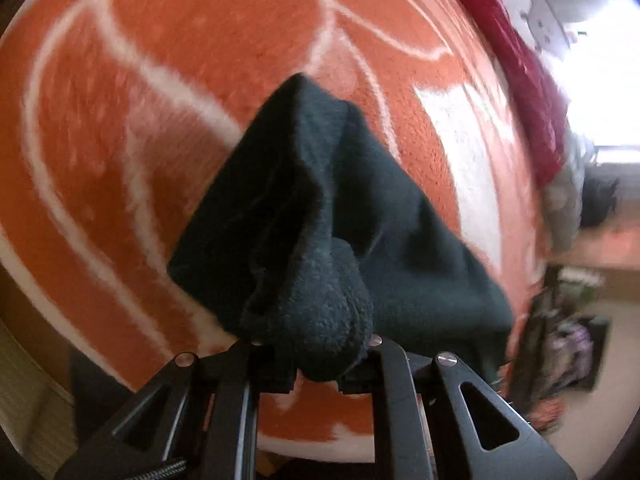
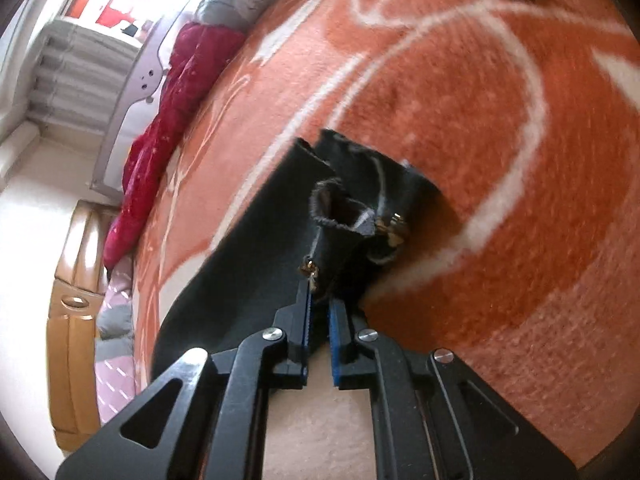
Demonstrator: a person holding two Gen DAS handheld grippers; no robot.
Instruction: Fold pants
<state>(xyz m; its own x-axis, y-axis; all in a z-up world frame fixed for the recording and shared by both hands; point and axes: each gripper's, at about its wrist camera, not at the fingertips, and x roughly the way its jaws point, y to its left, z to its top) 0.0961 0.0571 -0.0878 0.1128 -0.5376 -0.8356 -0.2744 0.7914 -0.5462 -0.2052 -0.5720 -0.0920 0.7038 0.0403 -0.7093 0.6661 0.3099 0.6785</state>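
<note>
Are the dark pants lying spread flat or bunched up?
Bunched up. The dark pants rise in folds off the orange blanket, pinched by the left gripper and the right gripper.

black claw (image 2: 319, 300) arms (silver screws, blue pads)

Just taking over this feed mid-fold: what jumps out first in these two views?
The dark pants dominate both views, bunched up over the orange-and-white patterned blanket. The left gripper is clamped on a thick wad of the fabric, and the right gripper is shut on the end with the brass zipper hardware. A crimson garment lies along the blanket's edge.
</note>
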